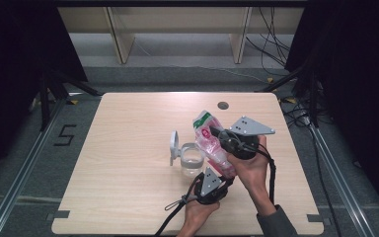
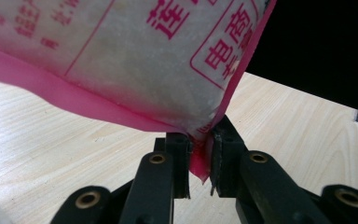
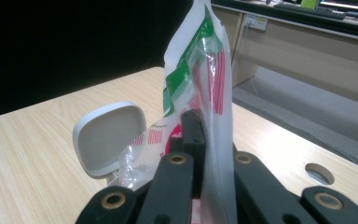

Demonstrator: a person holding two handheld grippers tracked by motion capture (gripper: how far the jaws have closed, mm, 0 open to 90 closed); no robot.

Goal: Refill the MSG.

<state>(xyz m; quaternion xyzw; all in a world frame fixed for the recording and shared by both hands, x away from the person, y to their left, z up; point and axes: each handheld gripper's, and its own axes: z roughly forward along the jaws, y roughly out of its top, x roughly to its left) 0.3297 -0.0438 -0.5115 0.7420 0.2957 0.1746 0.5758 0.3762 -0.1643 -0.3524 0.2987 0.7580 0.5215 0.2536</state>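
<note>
The left gripper is pinching the bottom corner of the pink printed bag, and the right gripper is clamping its upper film, above the clear jar mid-table; tilting slowly should be keeping the contents over the jar's mouth.

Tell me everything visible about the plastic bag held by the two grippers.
The plastic bag is a clear, crinkly pouch with pink edges, red printed characters and a green-and-white top strip. It holds a whitish filling. It hangs tilted above the wooden table, beside the clear jar with its grey lid open. The left gripper pinches its pink bottom corner; the right gripper clamps the upper part, with the top strip rising above the jaws. In the high view nothing else appears to touch it.
</note>
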